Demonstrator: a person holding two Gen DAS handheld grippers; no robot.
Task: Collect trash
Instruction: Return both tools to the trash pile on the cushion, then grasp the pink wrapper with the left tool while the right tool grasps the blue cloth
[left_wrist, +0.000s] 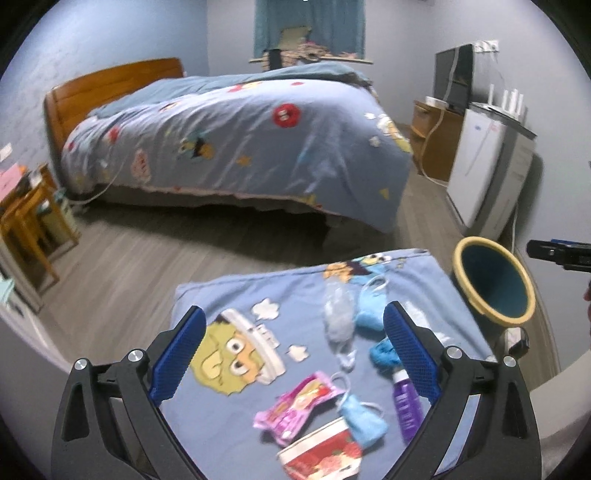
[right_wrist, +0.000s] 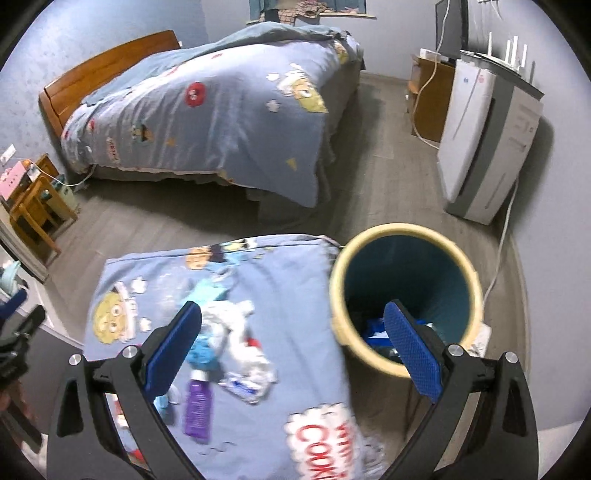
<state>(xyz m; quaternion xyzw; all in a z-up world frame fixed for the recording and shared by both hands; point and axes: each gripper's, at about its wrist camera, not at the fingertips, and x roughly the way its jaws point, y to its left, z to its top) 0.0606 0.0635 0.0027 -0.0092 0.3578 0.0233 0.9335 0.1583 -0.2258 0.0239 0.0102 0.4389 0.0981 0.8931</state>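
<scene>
1. Our left gripper (left_wrist: 294, 345) hangs with its jaws spread wide and nothing between them, above a blue cartoon-print cushion (left_wrist: 221, 295).
2. Nearest to those jaws lie a red-and-white wrapper (left_wrist: 321, 456), a pink snack packet (left_wrist: 295, 406) and a light blue face mask (left_wrist: 364, 419).
3. A purple bottle (left_wrist: 406, 406) lies just inside the right-hand jaw.
4. Beyond the jaw tips we see a crumpled clear plastic bag (left_wrist: 338, 317), another blue mask (left_wrist: 371, 306) and a blue crumpled piece (left_wrist: 384, 352).
5. Our right gripper (right_wrist: 293, 343) also has its jaws wide open and empty, straddling the cushion's edge and a yellow-rimmed teal trash bin (right_wrist: 406, 236).
6. The bin stands on the floor just beside the cushion; some blue trash (right_wrist: 375, 328) lies at its bottom, by the right-hand jaw.
7. Far beyond, a bed (right_wrist: 221, 110) with matching quilt and a white appliance (right_wrist: 476, 147) stand well apart.
</scene>
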